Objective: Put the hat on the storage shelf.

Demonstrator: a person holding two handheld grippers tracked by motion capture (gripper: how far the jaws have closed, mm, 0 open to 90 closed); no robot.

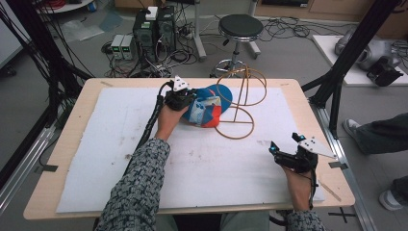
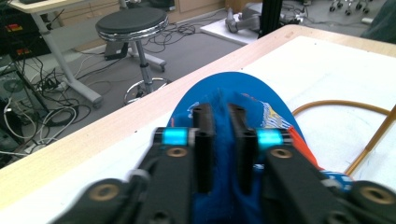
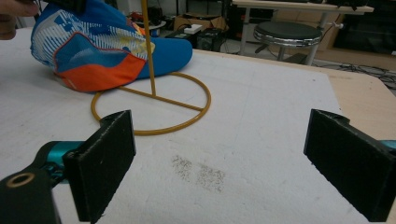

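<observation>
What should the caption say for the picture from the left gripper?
Left gripper pinches a blue cap beside a wire stand.

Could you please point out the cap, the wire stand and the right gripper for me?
cap (image 1: pixel 208 109), high view, on its blue and orange crown.
wire stand (image 3: pixel 154 126), right gripper view, on its base ring.
right gripper (image 1: pixel 285 147), high view, between its open fingertips.

Lying across pale wooden bench (image 1: pixel 77 125): white foam sheet (image 1: pixel 120 159), bearing brass wire stand (image 1: pixel 240 103) and blue-orange cap (image 1: pixel 207 108).
</observation>
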